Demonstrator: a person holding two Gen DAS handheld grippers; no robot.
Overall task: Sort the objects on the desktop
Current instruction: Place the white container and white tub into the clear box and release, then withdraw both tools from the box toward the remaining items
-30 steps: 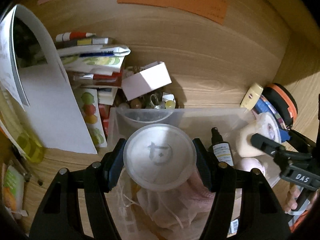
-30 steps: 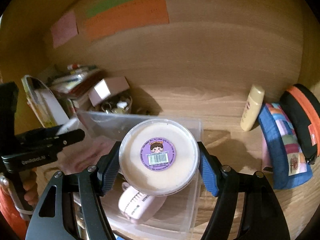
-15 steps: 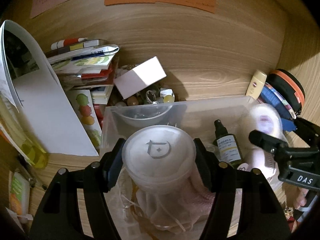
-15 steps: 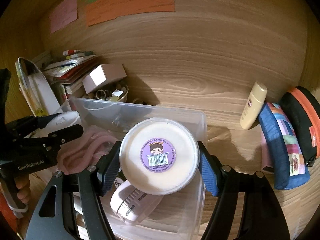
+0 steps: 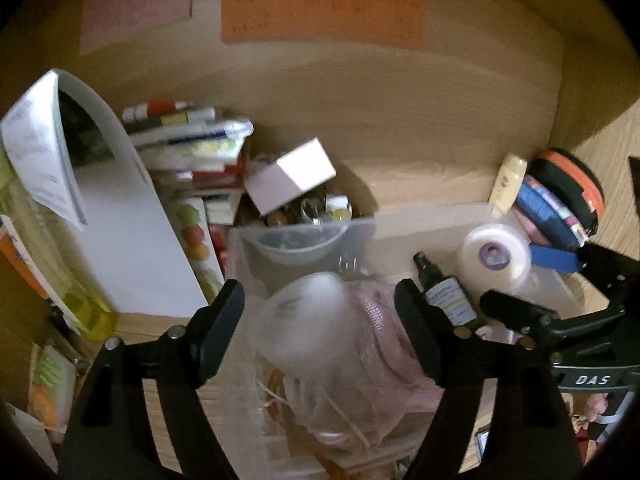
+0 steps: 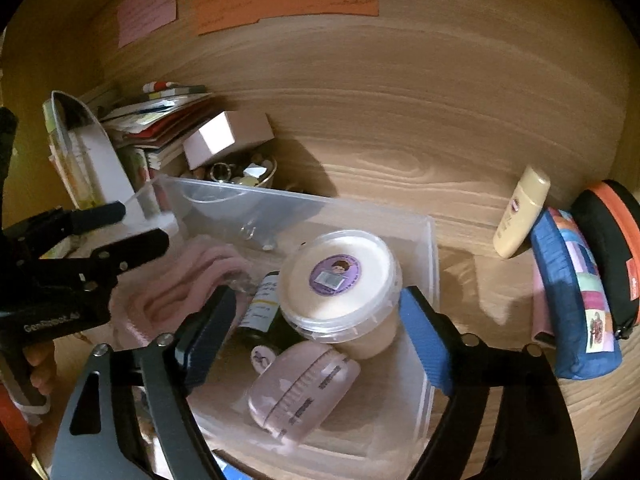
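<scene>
Both grippers are letting go over the clear plastic storage bin (image 6: 430, 240) on the wooden desk (image 6: 400, 128). We see the right gripper (image 6: 316, 312) with its jaws opening, a gap on each side of the cream tub with the purple sticker on its lid (image 6: 340, 280), which leans on the pink brush-like case (image 6: 304, 388) at the bin's right end, beside the small dark spray bottle (image 6: 260, 312). Our left gripper (image 5: 320, 308) is opening too; the blurred white round-lidded container (image 5: 308, 320) sits free between its jaws on the pink cloth bundle (image 5: 384, 344) at the left end. We judge this the release step of a double drop-off, so the next move calls for drawing both tools up and back without clipping the tubs, then reaching for something unsorted: the pale yellow lotion bottle (image 6: 520, 212), or the blue patchwork pouch (image 6: 576, 292) and black pouch with orange trim (image 6: 612, 248). Room is tight on the left, where the stack of booklets (image 5: 192, 148), the small white box (image 5: 292, 176) and the bowl of trinkets (image 6: 240, 172) crowd the bin's far corner. Bare desk lies open between the bin and the lotion bottle.
</scene>
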